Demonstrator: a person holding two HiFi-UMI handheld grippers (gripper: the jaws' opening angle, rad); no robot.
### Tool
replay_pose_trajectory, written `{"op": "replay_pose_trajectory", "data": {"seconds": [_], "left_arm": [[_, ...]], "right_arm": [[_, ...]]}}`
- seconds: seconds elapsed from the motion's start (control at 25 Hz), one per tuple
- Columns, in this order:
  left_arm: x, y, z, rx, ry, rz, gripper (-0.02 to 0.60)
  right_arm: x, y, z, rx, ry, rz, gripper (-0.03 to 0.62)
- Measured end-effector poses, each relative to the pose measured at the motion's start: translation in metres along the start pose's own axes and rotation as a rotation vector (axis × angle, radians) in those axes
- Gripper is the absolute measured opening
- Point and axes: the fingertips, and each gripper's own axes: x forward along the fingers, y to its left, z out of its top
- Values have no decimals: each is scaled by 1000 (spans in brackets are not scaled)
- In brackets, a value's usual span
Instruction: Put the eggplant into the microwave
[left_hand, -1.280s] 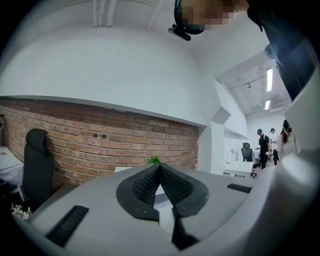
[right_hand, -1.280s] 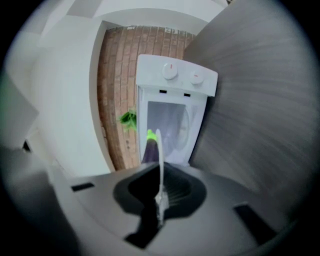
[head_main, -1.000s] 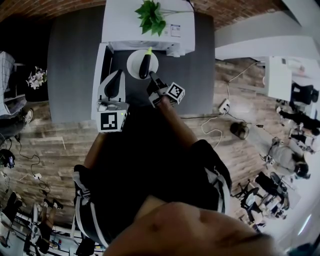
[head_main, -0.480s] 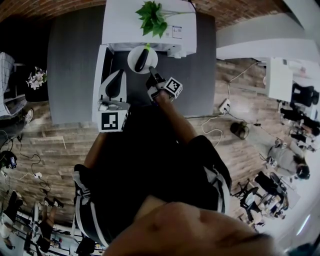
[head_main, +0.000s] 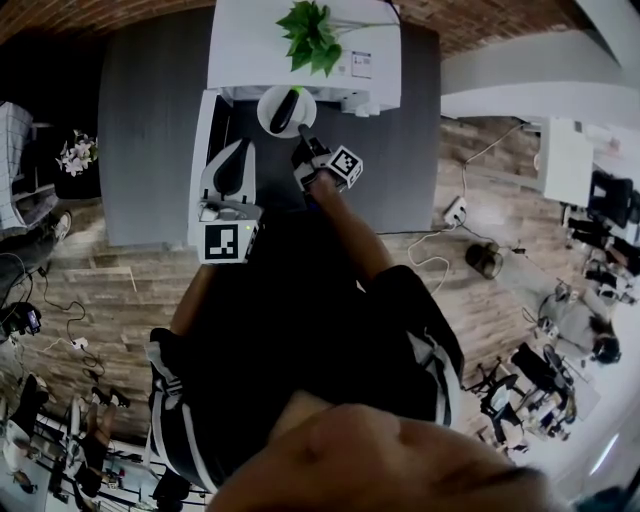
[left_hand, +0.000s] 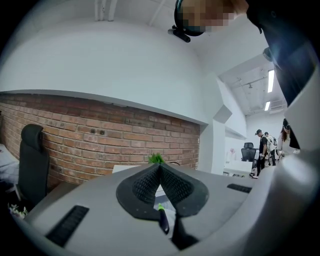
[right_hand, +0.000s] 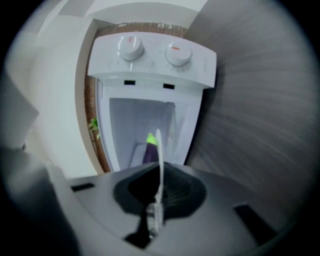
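The right gripper (right_hand: 160, 169) is pinched tight on the near rim of a white plate (head_main: 267, 108), with the eggplant (right_hand: 149, 151) lying on it just beyond the jaws at the mouth of the open microwave (right_hand: 150, 55), while the left gripper (left_hand: 160, 168), off to its left, is closed on nothing.

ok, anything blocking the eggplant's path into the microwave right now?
Nothing visible. The microwave door is swung open to the left. The cavity lies open straight ahead of the eggplant, which rides on the plate pinched in the right claw.
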Motion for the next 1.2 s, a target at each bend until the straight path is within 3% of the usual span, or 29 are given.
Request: {"op": "replay_pose_trajectory", "data": {"seconds": [1.2], "left_arm": [[18, 10, -9, -7, 31, -4, 35]], "right_arm": [[48, -29, 25, 52, -51, -46, 40]]}}
